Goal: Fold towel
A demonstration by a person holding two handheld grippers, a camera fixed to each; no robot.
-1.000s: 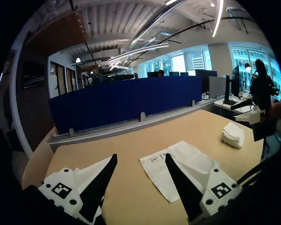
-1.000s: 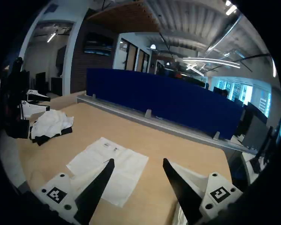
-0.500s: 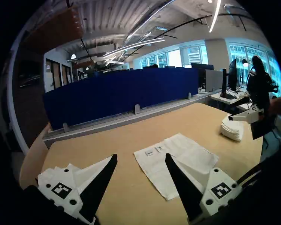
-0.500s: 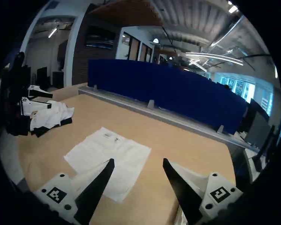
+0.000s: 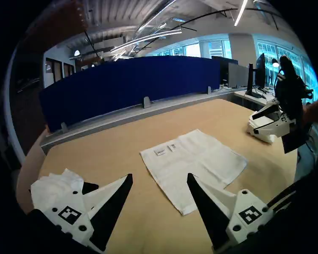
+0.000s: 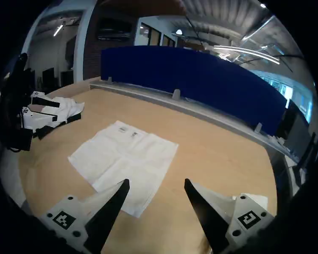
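A white towel (image 5: pixel 193 158) lies spread flat on the wooden table (image 5: pixel 116 139), with two small labels near its far edge. In the left gripper view, my left gripper (image 5: pixel 159 176) hovers open just before the towel's near left edge, nothing between its fingers. My right gripper (image 5: pixel 271 120) shows at the far right, held by a person's hand. In the right gripper view, the same towel (image 6: pixel 125 154) lies ahead and to the left, and the right gripper (image 6: pixel 156 181) stands open above its near corner. The left gripper (image 6: pixel 42 108) appears far left.
A crumpled white pile with dark cloth (image 5: pixel 53 188) sits at the table's left end (image 6: pixel 59 111). A stack of folded white towels (image 5: pixel 260 133) rests at the right end (image 6: pixel 254 200). A blue partition (image 5: pixel 129 84) runs along the table's far side.
Both grippers have tipped downward and come lower toward the table, so the towel shows fuller in each view. Both stay open. The towel has not moved.
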